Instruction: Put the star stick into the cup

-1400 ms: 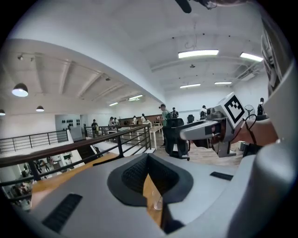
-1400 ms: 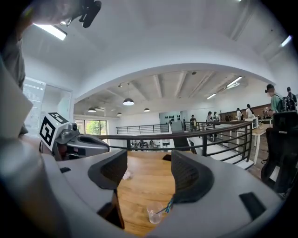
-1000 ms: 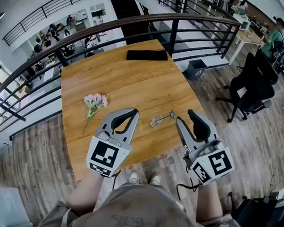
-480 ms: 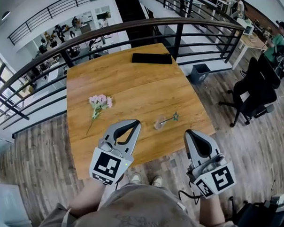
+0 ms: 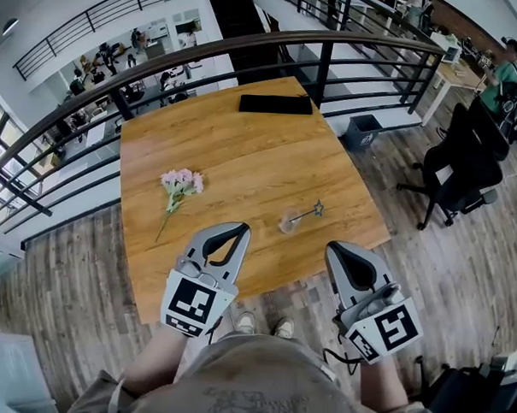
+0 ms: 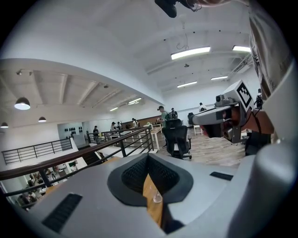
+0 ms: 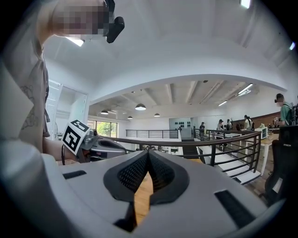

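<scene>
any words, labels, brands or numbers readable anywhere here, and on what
No readable text in any view.
Square black-and-white marker on the left claw: a pattern only, no letters.
Square black-and-white marker on the right claw: the same, no letters.
Faint print on the person's grey shirt: too blurred to read.
Flat black rectangular object at the far edge of the wooden table: no label visible.
</scene>
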`<state>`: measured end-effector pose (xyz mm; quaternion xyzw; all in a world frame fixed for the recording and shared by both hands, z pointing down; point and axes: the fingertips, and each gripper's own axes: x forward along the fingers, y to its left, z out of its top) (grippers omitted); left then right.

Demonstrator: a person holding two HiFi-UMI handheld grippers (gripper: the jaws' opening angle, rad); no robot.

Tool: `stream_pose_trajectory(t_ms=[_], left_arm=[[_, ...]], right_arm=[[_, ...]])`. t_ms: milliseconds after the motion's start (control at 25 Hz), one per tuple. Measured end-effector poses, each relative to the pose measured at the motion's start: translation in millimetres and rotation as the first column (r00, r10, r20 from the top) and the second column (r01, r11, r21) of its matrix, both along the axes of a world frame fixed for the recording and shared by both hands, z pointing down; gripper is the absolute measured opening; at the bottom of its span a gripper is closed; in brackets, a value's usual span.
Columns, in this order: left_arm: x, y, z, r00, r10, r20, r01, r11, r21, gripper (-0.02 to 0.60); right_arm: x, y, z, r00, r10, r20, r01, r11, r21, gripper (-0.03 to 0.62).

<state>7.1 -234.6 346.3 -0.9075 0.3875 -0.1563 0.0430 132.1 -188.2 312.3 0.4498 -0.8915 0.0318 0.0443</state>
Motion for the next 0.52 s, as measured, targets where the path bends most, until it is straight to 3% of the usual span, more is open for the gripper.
stream_pose_trajectory(t_ms=[520], left_arm=[[-9.8,3.9,-7.1,1.0,0.006,0.005,-0.006,1.0,0.018,0.015]], right_arm=[[-2.4,9.0,-4.6,1.0,0.012,-0.027,-0.012,1.0,0.005,0.031]])
